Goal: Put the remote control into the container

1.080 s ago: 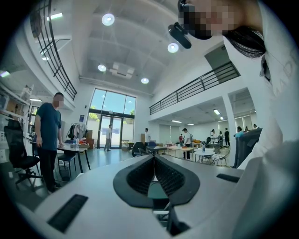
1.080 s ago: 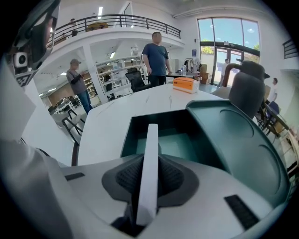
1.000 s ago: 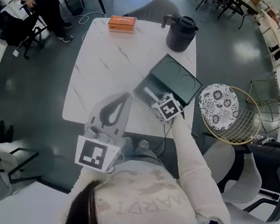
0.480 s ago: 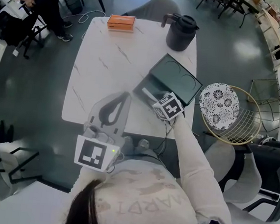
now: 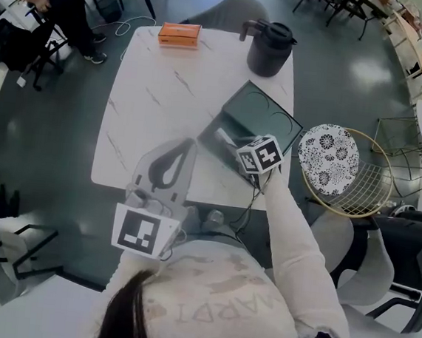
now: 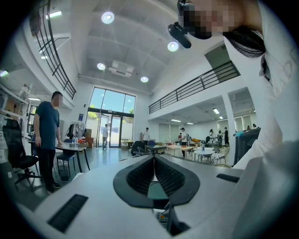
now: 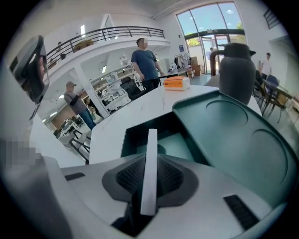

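The white remote control [image 7: 150, 168] stands edge-on, clamped between the jaws of my right gripper [image 7: 150, 161]. It points down into the open box of the dark green container [image 7: 140, 133], whose lid [image 7: 233, 135] lies open to the right. In the head view the right gripper [image 5: 234, 141] hangs over the container [image 5: 264, 121] at the table's front right, the remote [image 5: 224, 135] sticking out over the opening. My left gripper [image 5: 190, 149] hovers at the table's front edge, shut with nothing held; its jaws [image 6: 153, 158] meet at the tips.
A black jug [image 5: 270, 48] stands at the far right of the white marble table [image 5: 165, 101], an orange box [image 5: 179, 34] at the far edge. A wire basket with a patterned cushion [image 5: 330, 165] sits right of the table. People and chairs stand beyond.
My right gripper has shifted a little farther and to the right with the remote, over the container's opening. The left gripper has stayed put.
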A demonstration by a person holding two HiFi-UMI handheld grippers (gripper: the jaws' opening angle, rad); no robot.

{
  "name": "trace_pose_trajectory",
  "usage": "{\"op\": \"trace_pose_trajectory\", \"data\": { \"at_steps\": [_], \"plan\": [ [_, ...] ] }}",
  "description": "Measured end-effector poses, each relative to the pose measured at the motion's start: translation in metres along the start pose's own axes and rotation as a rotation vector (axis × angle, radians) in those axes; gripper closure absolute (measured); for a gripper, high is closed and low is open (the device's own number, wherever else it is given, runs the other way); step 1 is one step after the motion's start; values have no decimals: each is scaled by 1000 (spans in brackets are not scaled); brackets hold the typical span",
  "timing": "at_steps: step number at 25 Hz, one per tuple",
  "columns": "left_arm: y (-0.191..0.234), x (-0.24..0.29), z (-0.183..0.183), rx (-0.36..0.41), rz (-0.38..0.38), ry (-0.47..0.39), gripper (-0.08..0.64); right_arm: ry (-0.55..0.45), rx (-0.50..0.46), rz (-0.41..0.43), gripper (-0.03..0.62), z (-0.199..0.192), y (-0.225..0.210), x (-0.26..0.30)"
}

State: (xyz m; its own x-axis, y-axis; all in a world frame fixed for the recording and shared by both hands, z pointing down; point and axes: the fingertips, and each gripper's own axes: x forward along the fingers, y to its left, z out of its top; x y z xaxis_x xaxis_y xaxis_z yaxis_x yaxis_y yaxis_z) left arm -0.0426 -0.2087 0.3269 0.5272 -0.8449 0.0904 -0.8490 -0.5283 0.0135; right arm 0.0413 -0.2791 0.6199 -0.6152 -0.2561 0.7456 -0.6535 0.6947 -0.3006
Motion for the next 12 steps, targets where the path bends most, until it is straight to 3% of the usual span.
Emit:
{"op": "trace_pose_trajectory", "data": {
  "at_steps": [6,12],
  "plan": [
    [-1,1,1,7,2,1,546,13,297,95,514,-2,-4,4],
    [-2,2,0,8,2,6,546,16,474,167,513,2,-8,9]
  ]
}}
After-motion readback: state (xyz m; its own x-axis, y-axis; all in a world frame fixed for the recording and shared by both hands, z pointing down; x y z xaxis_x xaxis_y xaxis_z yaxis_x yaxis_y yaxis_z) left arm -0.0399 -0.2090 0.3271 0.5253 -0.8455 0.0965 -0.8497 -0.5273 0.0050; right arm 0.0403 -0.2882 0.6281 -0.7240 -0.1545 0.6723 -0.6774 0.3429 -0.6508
